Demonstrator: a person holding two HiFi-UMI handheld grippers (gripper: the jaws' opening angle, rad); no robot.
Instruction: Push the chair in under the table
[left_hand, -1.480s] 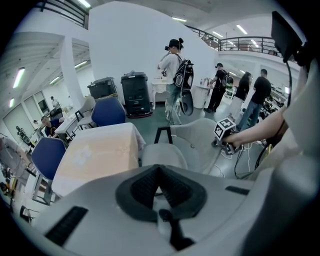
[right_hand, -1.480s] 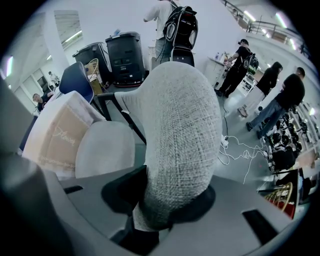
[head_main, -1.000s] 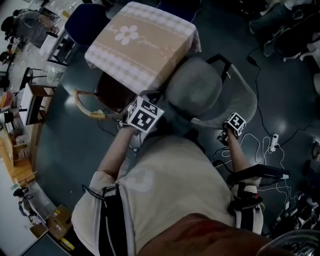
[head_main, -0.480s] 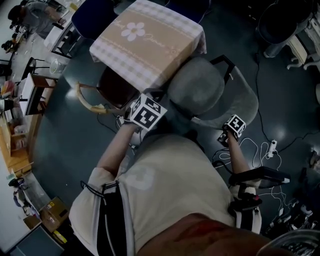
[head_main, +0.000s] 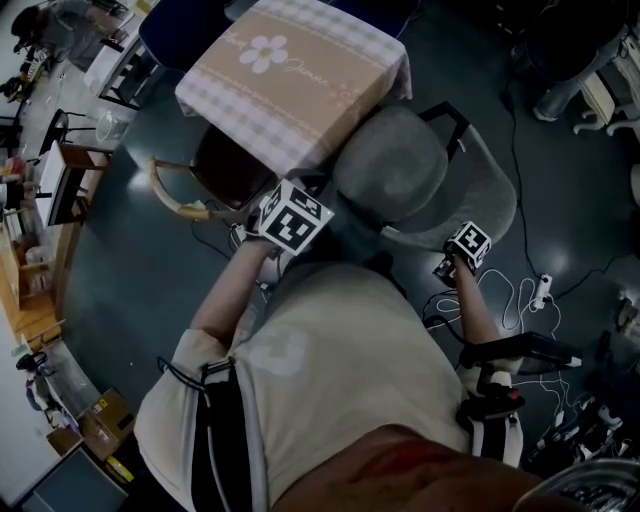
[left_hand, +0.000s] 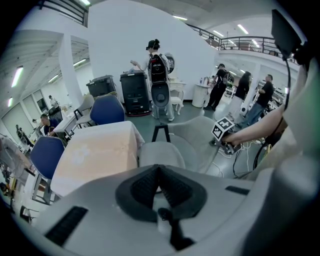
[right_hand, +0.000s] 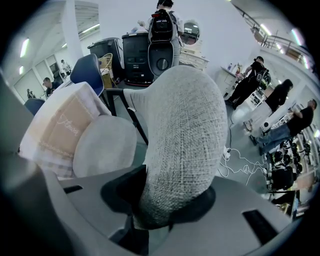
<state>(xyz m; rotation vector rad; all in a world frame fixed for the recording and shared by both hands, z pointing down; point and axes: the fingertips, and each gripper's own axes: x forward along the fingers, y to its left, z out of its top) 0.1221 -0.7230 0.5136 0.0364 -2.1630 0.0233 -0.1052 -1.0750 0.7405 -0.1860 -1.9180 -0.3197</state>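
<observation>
From the head view, the grey chair (head_main: 392, 172) stands with its rounded seat just beside a corner of the square table (head_main: 290, 70). The table is covered by a beige checked tablecloth (head_main: 240, 118) with a white flower print. The left gripper (head_main: 291, 224) is at the chair's left side and the right gripper (head_main: 466, 246) is at the curved backrest (head_main: 480, 205). A wooden chair (head_main: 185, 205) with a bent back stands left of them. The left gripper view shows what the head view cannot: its ribbed black jaws are pressed together with nothing between them, and the smooth seat lies beyond them. The right gripper view shows the coarse woven fabric of the backrest very near. Its jaws stand about half apart and clamp the thick padded edge of this backrest, with the seat and the tablecloth to the left.
</observation>
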